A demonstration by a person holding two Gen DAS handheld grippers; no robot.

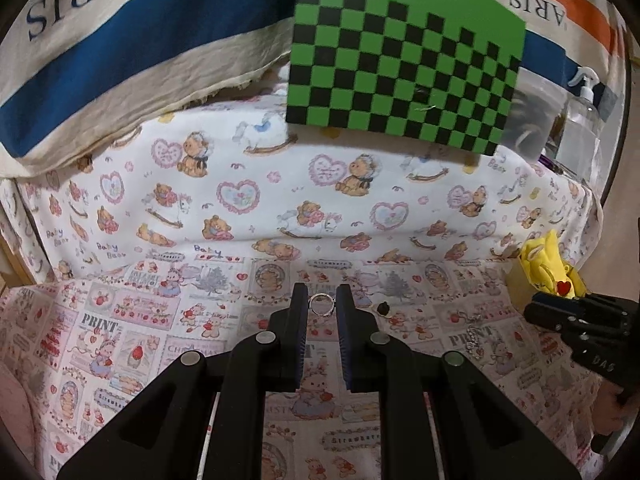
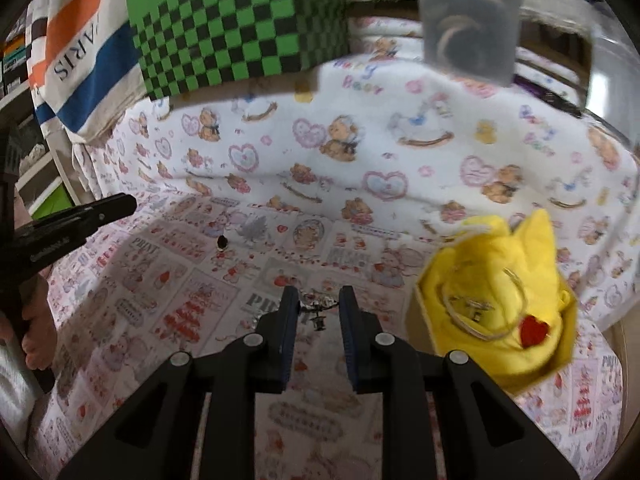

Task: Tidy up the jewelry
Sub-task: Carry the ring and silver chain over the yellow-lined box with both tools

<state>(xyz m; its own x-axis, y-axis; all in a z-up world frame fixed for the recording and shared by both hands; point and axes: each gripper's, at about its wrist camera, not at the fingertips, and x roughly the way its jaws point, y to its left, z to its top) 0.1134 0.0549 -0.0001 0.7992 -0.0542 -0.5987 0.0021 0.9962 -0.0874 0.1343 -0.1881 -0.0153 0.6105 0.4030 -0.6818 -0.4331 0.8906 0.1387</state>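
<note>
A silver ring (image 1: 321, 305) lies on the printed cloth between the tips of my left gripper (image 1: 321, 300), whose jaws stand open around it without touching. A small dark earring (image 1: 384, 308) lies just to its right and also shows in the right wrist view (image 2: 221, 243). My right gripper (image 2: 319, 300) is open over a silver chain piece (image 2: 318, 306) that lies between its fingertips; the same chain shows in the left wrist view (image 1: 474, 338). A yellow cloth-lined box (image 2: 500, 300) with a red heart and hoop pieces inside stands to the right, also in the left wrist view (image 1: 546, 276).
A green and black checkered board (image 1: 404, 64) leans at the back. A clear tub (image 2: 468, 20) and a pump bottle (image 1: 582, 120) stand at the back right. A striped PARIS cloth (image 1: 120, 48) hangs behind. The bear-print cloth rises as a ledge behind the work area.
</note>
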